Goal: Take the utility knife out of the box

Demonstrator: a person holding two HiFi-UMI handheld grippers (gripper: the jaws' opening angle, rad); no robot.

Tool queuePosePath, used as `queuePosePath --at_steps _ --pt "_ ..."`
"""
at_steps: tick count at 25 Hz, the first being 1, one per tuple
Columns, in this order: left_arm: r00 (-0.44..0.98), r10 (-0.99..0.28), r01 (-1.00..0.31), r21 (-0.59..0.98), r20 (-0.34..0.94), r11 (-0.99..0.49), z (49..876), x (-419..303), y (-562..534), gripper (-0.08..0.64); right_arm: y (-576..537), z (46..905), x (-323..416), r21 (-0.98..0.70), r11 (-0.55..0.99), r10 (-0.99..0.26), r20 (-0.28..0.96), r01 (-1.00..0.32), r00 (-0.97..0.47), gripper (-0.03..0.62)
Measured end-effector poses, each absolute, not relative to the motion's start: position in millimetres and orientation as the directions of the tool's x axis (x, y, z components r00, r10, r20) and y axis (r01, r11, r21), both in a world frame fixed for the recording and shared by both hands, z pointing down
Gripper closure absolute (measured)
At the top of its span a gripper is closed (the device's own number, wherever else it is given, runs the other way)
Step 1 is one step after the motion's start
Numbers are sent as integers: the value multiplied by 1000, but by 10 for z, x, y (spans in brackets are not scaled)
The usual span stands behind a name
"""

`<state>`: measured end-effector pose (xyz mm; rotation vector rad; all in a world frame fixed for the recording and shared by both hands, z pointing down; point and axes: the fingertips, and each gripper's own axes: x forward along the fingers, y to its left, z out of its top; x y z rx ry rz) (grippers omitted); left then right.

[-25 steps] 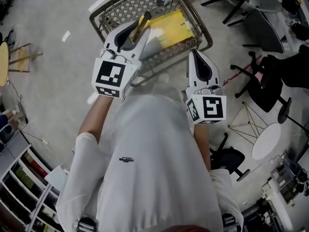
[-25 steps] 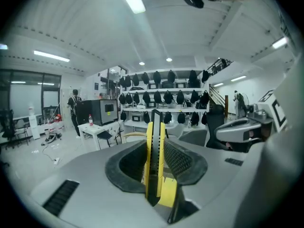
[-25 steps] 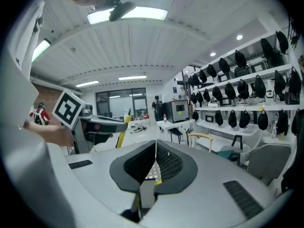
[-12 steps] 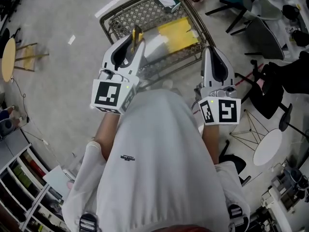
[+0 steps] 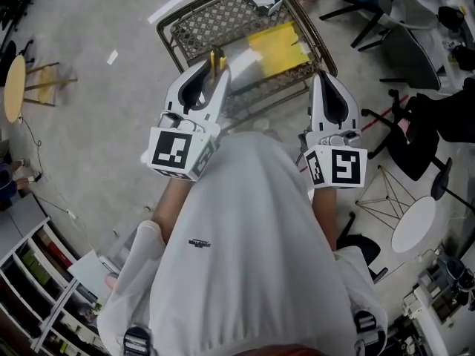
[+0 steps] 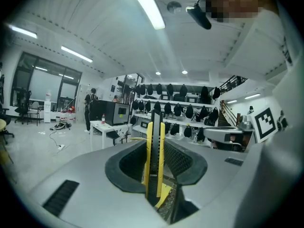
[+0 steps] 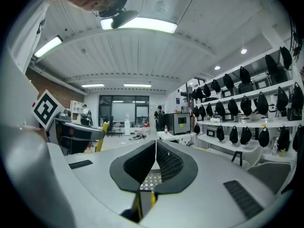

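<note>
L hand-held gripper [image 5: 216, 68] squeezed the yellow utility knife [image 6: 155, 158] standing up, prob so it wouldn't slip. Knife was up out of the wire box [image 5: 211, 22] at 12 o'clock. R hand-held gripper [image 5: 325, 77] at 3 o'clock was closed w/ nothing inside, prob not needed

Smooth glossy plastic utility knife [image 6: 154, 156]; metal wire-mesh basket [image 5: 211, 22]
</note>
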<state>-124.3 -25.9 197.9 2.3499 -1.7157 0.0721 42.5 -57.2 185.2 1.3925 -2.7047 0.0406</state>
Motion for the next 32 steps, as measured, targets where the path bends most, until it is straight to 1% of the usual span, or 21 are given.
queuePosePath --at_steps 11,17,25,32 --pt "318 -928 -942 172 193 -287 2020 -1280 -274 449 -619 1941 402 31 575 -814 127 -817 -568 594" --pt "334 -925 -937 172 179 -305 2028 -1306 -291 449 -648 1975 372 33 573 -814 141 -819 -564 594" --pt "357 -912 -931 159 201 -329 2083 -1258 -339 449 -692 1981 410 31 563 -820 146 -826 -554 594" --pt "366 -911 -927 165 192 -338 2104 -1251 -413 449 -776 1991 402 20 555 -824 144 -831 -547 594"
